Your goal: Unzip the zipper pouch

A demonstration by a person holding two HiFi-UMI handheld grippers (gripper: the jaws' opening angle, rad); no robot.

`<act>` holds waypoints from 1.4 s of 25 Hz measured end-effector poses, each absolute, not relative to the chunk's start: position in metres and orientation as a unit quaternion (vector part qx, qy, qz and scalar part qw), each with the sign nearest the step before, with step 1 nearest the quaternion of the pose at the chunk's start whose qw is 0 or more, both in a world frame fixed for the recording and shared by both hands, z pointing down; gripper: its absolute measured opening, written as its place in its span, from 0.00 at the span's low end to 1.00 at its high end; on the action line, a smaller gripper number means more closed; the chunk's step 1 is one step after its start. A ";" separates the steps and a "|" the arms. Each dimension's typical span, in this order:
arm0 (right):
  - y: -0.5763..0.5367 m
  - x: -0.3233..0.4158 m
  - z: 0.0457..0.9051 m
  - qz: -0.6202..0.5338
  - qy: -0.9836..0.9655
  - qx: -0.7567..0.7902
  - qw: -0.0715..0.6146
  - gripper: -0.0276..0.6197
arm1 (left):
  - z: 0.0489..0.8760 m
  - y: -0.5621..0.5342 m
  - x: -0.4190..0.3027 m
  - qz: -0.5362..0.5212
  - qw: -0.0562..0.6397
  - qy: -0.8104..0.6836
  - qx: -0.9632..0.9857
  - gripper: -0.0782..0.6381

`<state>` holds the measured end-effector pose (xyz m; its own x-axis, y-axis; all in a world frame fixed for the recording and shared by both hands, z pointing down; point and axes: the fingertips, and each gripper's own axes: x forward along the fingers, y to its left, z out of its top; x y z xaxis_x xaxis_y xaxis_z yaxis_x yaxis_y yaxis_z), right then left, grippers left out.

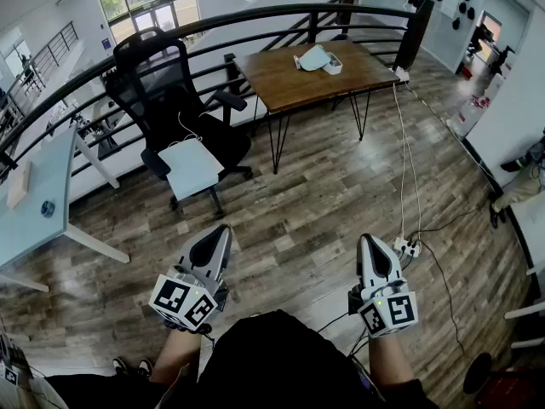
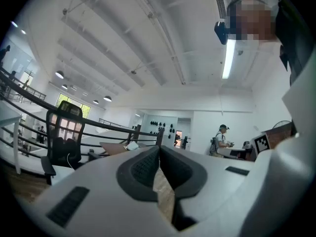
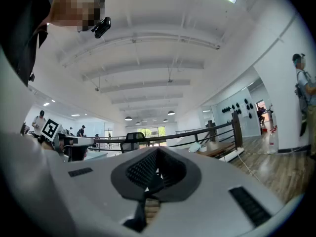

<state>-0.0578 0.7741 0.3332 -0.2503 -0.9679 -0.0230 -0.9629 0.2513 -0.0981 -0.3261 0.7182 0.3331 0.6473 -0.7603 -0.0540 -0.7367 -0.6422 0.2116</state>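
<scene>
While the left gripper (image 1: 220,235) and right gripper (image 1: 368,247) hang pressed together and empty, the pale zipper pouch (image 1: 313,57) lies well apart on the wooden table (image 1: 281,82). Probably soft and light, it needs fabric pinched beside the pull.

Far ahead of the left gripper (image 1: 223,230), the pale pouch (image 1: 315,57) on the wooden table (image 1: 281,79) is too small to show its zipper or whether it lies open or closed. In the left gripper view, most of that table is hidden behind the gripper's own touching jaws. Behind and to the right of the right gripper (image 1: 368,240), a red thing (image 1: 511,392) is cut off by the picture's corner. The person's forearms (image 1: 393,366) run off the head view's bottom edge.
</scene>
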 end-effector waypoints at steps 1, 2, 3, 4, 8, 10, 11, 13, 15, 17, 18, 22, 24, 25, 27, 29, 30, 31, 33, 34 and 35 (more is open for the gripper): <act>0.774 -0.062 0.335 -0.035 0.788 -0.613 0.041 0.03 | 0.334 0.717 -0.329 -0.064 0.085 -0.412 0.905 0.13; 0.775 -0.065 0.336 -0.038 0.787 -0.614 0.042 0.03 | 0.336 0.717 -0.332 -0.059 0.085 -0.410 0.906 0.13; 0.775 -0.068 0.338 -0.041 0.786 -0.615 0.043 0.03 | 0.337 0.717 -0.335 -0.055 0.086 -0.409 0.907 0.13; 0.775 -0.069 0.339 -0.044 0.786 -0.616 0.043 0.03 | 0.338 0.718 -0.336 -0.053 0.086 -0.408 0.907 0.13; 0.774 -0.073 0.344 -0.053 0.787 -0.613 0.039 0.03 | 0.341 0.719 -0.339 -0.052 0.087 -0.407 0.908 0.13; 0.776 -0.076 0.348 -0.056 0.787 -0.614 0.034 0.03 | 0.345 0.721 -0.342 -0.051 0.092 -0.406 0.908 0.13; 0.777 -0.078 0.349 -0.057 0.787 -0.614 0.031 0.03 | 0.346 0.723 -0.342 -0.050 0.093 -0.406 0.908 0.13; 0.779 -0.081 0.351 -0.057 0.787 -0.614 0.026 0.03 | 0.348 0.725 -0.344 -0.047 0.091 -0.406 0.908 0.13; 0.780 -0.087 0.351 -0.058 0.789 -0.611 0.027 0.03 | 0.347 0.727 -0.344 -0.046 0.084 -0.398 0.912 0.13; 0.780 -0.093 0.348 -0.059 0.790 -0.609 0.042 0.03 | 0.344 0.729 -0.346 -0.051 0.077 -0.387 0.917 0.13; 0.780 -0.094 0.346 -0.057 0.788 -0.611 0.051 0.03 | 0.343 0.729 -0.348 -0.053 0.073 -0.385 0.918 0.13; 0.781 -0.099 0.334 -0.040 0.784 -0.614 0.082 0.16 | 0.340 0.725 -0.359 -0.060 0.072 -0.387 0.917 0.24; 0.783 -0.104 0.330 -0.035 0.781 -0.617 0.092 0.28 | 0.340 0.724 -0.364 -0.062 0.072 -0.382 0.919 0.37; 0.784 -0.106 0.329 -0.033 0.778 -0.620 0.093 0.29 | 0.339 0.724 -0.367 -0.062 0.071 -0.379 0.921 0.36; 0.786 -0.113 0.328 -0.032 0.775 -0.625 0.089 0.31 | 0.339 0.724 -0.371 -0.061 0.068 -0.374 0.923 0.37; 0.789 -0.120 0.328 -0.030 0.772 -0.629 0.087 0.35 | 0.339 0.723 -0.377 -0.062 0.065 -0.376 0.922 0.39; 0.791 -0.122 0.328 -0.028 0.769 -0.632 0.089 0.40 | 0.340 0.722 -0.380 -0.063 0.065 -0.380 0.920 0.44; 0.792 -0.122 0.328 -0.026 0.764 -0.638 0.090 0.46 | 0.342 0.720 -0.384 -0.065 0.066 -0.386 0.918 0.49; 0.796 -0.122 0.327 -0.021 0.752 -0.652 0.090 0.55 | 0.344 0.714 -0.392 -0.067 0.069 -0.399 0.912 0.53; 0.797 -0.121 0.327 -0.019 0.748 -0.658 0.089 0.56 | 0.345 0.712 -0.395 -0.068 0.070 -0.403 0.910 0.54; 0.798 -0.121 0.328 -0.019 0.745 -0.661 0.086 0.56 | 0.346 0.711 -0.397 -0.068 0.070 -0.405 0.909 0.55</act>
<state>-0.1208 0.7981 0.3280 -0.1111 -0.9884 -0.1032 -0.9817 0.1253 -0.1431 -0.3966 0.7106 0.3459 0.6619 -0.7465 -0.0672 -0.7273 -0.6614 0.1833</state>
